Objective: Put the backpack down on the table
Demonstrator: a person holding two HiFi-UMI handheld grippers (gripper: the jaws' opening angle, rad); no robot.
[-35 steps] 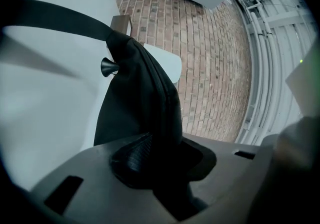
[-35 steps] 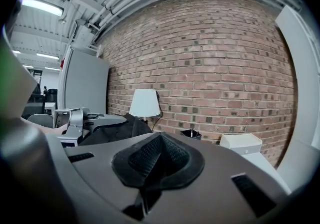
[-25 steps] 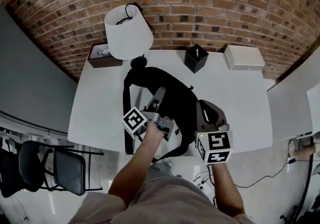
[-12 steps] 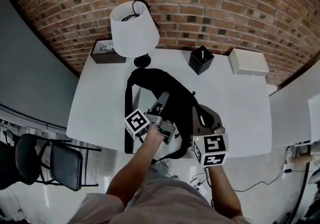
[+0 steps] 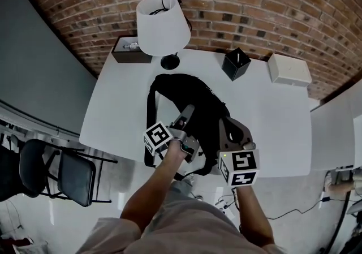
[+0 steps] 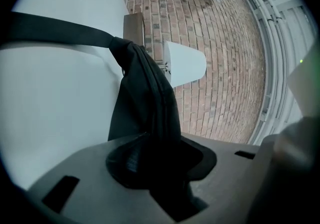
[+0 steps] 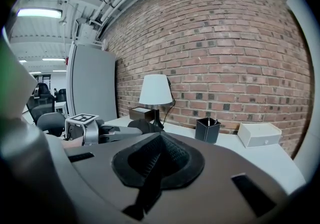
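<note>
The black backpack (image 5: 189, 97) lies on the white table (image 5: 271, 117), its top toward the lamp. My left gripper (image 5: 185, 112) is over its near part and is shut on a fold of its black fabric (image 6: 145, 93), which runs up from between the pads. A shoulder strap (image 6: 55, 28) stretches away to the left across the tabletop. My right gripper (image 5: 226, 125) hovers at the bag's right edge. Its pads (image 7: 150, 160) are pressed together with nothing visible between them. The right gripper view also shows the left gripper (image 7: 115, 130).
A white-shaded lamp (image 5: 163, 24) stands just behind the bag, with a brown box (image 5: 132, 50) to its left. A black pen holder (image 5: 236, 63) and a white box (image 5: 289, 69) sit at the back right. Chairs (image 5: 62, 176) stand off the table's left front corner.
Both grippers have sunk a little and drawn slightly toward the table's near edge with the bag. The left grip on the fabric is unchanged.
</note>
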